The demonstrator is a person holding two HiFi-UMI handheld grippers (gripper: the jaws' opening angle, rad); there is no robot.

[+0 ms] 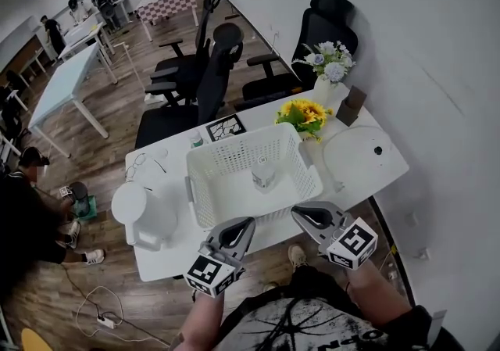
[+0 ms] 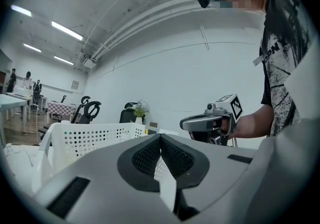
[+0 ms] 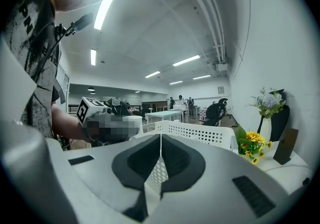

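- Basket (image 1: pixel 209 185): white perforated plastic, at the middle of the white surface (image 1: pixel 168 259).
- Left hand-held gripper (image 1: pixel 248 223), right hand-held gripper (image 1: pixel 298 215): jaws pressed together, empty, near the basket's front wall.
- Head view alone shows the small jar (image 1: pixel 263 172) inside.

A: Head view?
B: High above, looking steeply down at the desk (image 1: pixel 168 256).
A: And the views on the left tool (image 2: pixel 160 136) and right tool (image 3: pixel 160 136)?
B: Each looks low along its own jaws at the basket (image 2: pixel 85 138) just ahead; all three views share it.
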